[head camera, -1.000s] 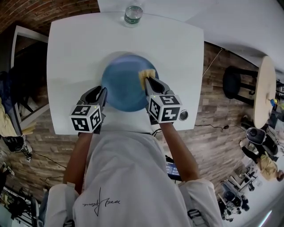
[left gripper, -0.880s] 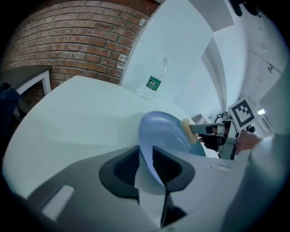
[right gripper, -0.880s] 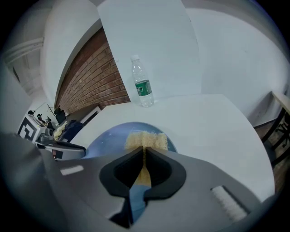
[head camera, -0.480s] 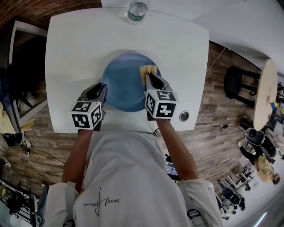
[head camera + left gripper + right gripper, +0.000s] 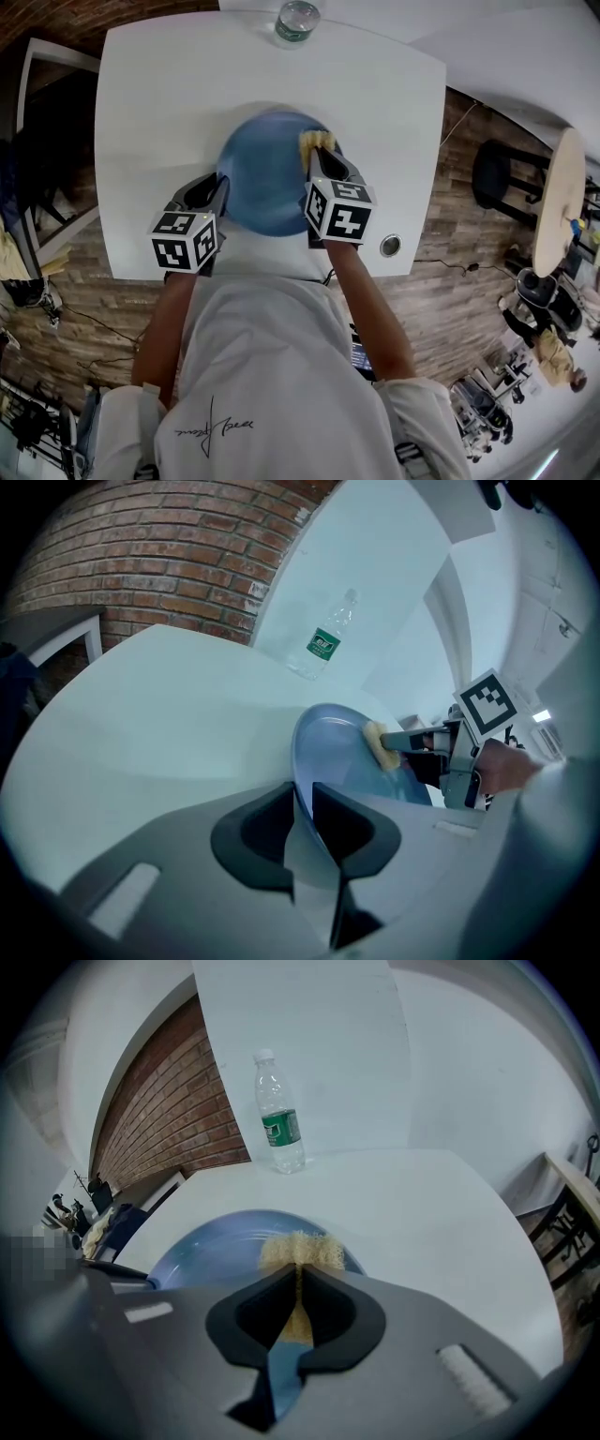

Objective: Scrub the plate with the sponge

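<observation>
Since the earlier frame, my right gripper [image 5: 319,157] has carried the sponge [image 5: 316,141] to the upper-right rim of the plate [image 5: 262,183] at frame centre. Its jaws clamp the sponge, and my left gripper [image 5: 216,195] pinches the plate's left edge. Best practice is flat pressure and overlapping strokes.

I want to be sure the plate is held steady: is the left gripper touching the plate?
Touching. In the left gripper view, the left gripper has its jaws closed on the near rim of the plate, with no gap.
</observation>
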Demonstrator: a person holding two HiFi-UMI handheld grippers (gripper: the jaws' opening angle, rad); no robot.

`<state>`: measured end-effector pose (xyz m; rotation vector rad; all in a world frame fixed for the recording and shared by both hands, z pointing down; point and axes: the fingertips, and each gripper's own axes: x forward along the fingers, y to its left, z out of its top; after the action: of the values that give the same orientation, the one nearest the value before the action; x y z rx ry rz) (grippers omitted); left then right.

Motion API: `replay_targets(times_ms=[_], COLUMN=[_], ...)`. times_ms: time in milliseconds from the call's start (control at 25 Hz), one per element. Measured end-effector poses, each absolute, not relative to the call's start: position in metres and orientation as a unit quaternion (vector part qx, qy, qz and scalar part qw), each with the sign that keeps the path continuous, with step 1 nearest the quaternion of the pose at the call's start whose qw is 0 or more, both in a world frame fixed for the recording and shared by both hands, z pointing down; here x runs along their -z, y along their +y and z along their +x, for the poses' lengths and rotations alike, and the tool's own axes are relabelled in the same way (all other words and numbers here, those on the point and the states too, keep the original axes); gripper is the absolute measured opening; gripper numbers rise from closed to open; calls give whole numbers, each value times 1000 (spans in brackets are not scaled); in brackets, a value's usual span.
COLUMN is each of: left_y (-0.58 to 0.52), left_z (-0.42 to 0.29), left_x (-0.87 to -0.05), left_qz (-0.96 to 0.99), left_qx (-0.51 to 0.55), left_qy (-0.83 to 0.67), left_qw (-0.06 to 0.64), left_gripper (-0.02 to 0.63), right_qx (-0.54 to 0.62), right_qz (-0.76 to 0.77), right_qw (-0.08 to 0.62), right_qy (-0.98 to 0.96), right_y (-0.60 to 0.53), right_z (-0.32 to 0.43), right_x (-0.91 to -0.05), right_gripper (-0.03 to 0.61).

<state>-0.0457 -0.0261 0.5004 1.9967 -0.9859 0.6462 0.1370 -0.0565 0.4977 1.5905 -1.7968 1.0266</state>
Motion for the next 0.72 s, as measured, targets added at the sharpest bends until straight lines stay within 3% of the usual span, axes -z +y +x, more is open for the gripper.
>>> replay_targets(times_ms=[720], left_y=[-26], left_z=[-46], left_x=[-501], left_qz=[800], left_qx=[-246], left_qy=[-372], left_qw=[402], left_gripper=[78], right_qx=[-394], right_qz=[588], right_qw=[271], right_qy=[-652], right_y=[-65], right_z=[131], right_x=[-506], right_gripper=[21])
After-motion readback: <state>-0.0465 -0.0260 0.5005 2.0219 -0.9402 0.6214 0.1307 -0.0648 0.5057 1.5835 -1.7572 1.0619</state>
